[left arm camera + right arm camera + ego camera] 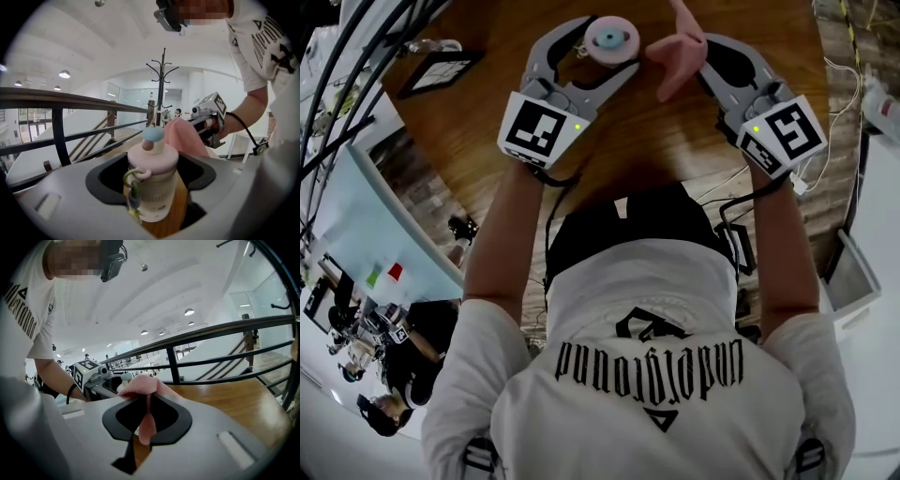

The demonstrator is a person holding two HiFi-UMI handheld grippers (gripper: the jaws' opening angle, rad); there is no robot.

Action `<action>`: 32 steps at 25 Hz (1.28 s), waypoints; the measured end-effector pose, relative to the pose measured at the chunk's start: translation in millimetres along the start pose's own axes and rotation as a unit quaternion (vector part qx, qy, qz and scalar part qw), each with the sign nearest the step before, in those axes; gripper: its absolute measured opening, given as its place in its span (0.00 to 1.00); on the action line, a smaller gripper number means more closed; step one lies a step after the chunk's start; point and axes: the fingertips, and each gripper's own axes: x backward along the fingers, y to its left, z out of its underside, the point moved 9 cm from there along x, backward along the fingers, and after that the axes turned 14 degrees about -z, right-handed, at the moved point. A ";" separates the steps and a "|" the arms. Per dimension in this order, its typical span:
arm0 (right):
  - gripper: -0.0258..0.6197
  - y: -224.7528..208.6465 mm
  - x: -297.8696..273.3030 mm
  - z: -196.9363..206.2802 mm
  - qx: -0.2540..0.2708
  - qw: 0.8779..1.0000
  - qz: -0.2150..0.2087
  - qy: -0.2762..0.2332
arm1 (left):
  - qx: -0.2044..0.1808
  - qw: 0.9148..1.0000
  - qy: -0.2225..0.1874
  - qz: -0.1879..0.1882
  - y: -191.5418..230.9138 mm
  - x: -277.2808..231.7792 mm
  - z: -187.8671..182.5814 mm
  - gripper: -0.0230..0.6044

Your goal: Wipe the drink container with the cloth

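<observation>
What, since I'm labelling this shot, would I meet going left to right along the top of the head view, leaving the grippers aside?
black frame → bottle → pink cloth → white cable

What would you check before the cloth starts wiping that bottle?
1. Drink container clamped by left gripper: ok.
2. Cloth pinched in right gripper: ok.
3. Cloth touching the container: not ok; it hangs just beside the lid.
4. Lid seated on the container: ok.
5. Container's base resting on the table: cannot tell.
</observation>
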 end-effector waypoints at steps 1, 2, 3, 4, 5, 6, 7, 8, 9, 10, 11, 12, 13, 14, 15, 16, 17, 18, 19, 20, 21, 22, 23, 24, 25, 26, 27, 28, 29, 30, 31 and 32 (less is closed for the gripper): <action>0.08 0.6 0.4 -0.6 -0.001 1.000 0.001 -0.002 | -0.001 1.000 0.007 0.000 -1.3 0.9 -1.4 0.64; 0.08 1.6 0.4 -1.4 -0.002 1.000 0.002 -0.003 | -0.004 1.000 0.011 0.000 -2.7 2.0 -2.4 0.64; 0.08 2.9 0.0 -2.0 -0.001 1.000 0.002 -0.003 | -0.010 1.000 0.013 0.001 -4.4 3.0 -2.7 0.64; 0.08 4.0 -0.5 -2.5 -0.001 1.000 0.002 -0.003 | -0.016 1.000 0.012 0.003 -6.2 3.9 -2.6 0.64; 0.08 4.5 -1.0 -2.9 0.000 1.000 0.003 -0.003 | -0.021 1.000 0.011 0.004 -7.4 4.4 -2.2 0.64; 0.08 4.6 -1.5 -3.5 0.000 1.000 0.003 -0.003 | -0.023 1.000 0.009 0.005 -7.9 4.8 -1.6 0.64; 0.08 4.5 -1.9 -4.0 0.000 1.000 0.004 -0.003 | -0.023 1.000 0.007 0.005 -7.8 5.2 -0.8 0.64; 0.08 4.3 -2.3 -4.5 0.000 1.000 0.005 -0.003 | -0.023 1.000 0.006 0.006 -7.6 5.5 -0.2 0.64; 0.08 4.3 -2.6 -5.0 0.000 1.000 0.005 -0.003 | -0.023 1.000 0.004 0.008 -7.7 5.7 0.3 0.64; 0.08 4.6 -2.5 -5.6 0.000 1.000 0.006 -0.002 | -0.022 1.000 0.003 0.010 -8.2 5.8 0.3 0.64; 0.08 5.2 -2.2 -6.3 0.001 1.000 0.007 -0.002 | -0.023 1.000 0.003 0.012 -8.8 5.7 -0.1 0.64; 0.08 6.0 -1.9 -7.4 0.002 1.000 0.007 -0.002 | -0.024 1.000 0.002 0.013 -9.4 5.7 -0.9 0.64; 0.08 7.1 -1.5 -8.6 0.003 1.000 0.008 -0.002 | -0.024 1.000 0.001 0.013 -9.7 5.8 -2.0 0.64; 0.08 8.4 -1.0 -10.1 0.004 1.000 0.009 -0.003 | -0.023 1.000 -0.001 0.013 -9.8 6.1 -3.4 0.65; 0.08 10.1 -0.3 -11.4 0.006 1.000 0.011 -0.004 | -0.024 1.000 -0.004 0.014 -10.2 6.8 -4.6 0.65; 0.08 11.9 0.5 -12.5 0.007 1.000 0.013 -0.005 | -0.026 1.000 -0.008 0.015 -10.9 7.7 -5.1 0.65; 0.08 13.7 1.2 -13.5 0.009 1.000 0.015 -0.005 | -0.031 0.999 -0.014 0.018 -11.6 8.7 -4.6 0.65; 0.08 15.5 1.8 -14.2 0.010 1.000 0.018 -0.006 | -0.035 0.999 -0.021 0.019 -11.9 10.4 -3.9 0.65; 0.08 17.4 2.3 -15.0 0.012 1.000 0.020 -0.007 | -0.037 0.999 -0.025 0.018 -11.5 13.4 -4.0 0.65; 0.08 19.6 3.0 -15.8 0.013 1.000 0.023 -0.008 | -0.033 0.999 -0.025 0.014 -10.4 18.0 -5.3 0.66; 0.08 22.2 3.9 -16.7 0.014 1.000 0.025 -0.008 | -0.026 0.999 -0.024 0.009 -8.5 23.6 -7.0 0.66; 0.08 25.3 5.2 -17.8 0.015 0.999 0.027 -0.009 | -0.019 1.000 -0.023 0.003 -6.3 29.8 -9.0 0.66; 0.08 29.0 7.2 -19.2 0.016 0.999 0.031 -0.009 | -0.012 1.000 -0.022 -0.002 -4.1 36.4 -11.6 0.66; 0.08 33.6 9.8 -20.9 0.017 0.999 0.035 -0.009 | -0.007 1.000 -0.021 -0.008 -2.3 43.5 -15.3 0.66; 0.08 39.0 12.4 -23.3 0.018 0.999 0.040 -0.010 | -0.004 1.000 -0.021 -0.014 -0.5 51.1 -19.9 0.66; 0.08 44.7 14.4 -26.4 0.021 0.999 0.044 -0.012 | -0.004 1.000 -0.022 -0.020 1.6 58.8 -25.3 0.66; 0.08 50.9 15.4 -30.2 0.025 0.998 0.048 -0.015 | -0.006 0.999 -0.027 -0.028 4.2 66.9 -31.2 0.66; 0.08 57.7 15.8 -34.4 0.030 0.998 0.050 -0.018 | -0.004 0.999 -0.033 -0.035 6.6 75.8 -37.4 0.66; 0.08 65.6 16.1 -38.7 0.034 0.998 0.051 -0.021 | 0.002 0.998 -0.040 -0.041 8.4 86.0 -43.4 0.65; 0.08 74.5 16.8 -43.0 0.037 0.998 0.052 -0.024 | 0.011 0.998 -0.046 -0.047 9.2 97.4 -49.5 0.65; 0.08 84.0 17.8 -47.4 0.040 0.997 0.053 -0.026 | 0.020 0.997 -0.051 -0.051 9.0 109.4 -55.6 0.64; 0.08 93.6 19.3 -52.1 0.043 0.997 0.055 -0.029 | 0.027 0.997 -0.055 -0.055 8.0 121.4 -61.8 0.60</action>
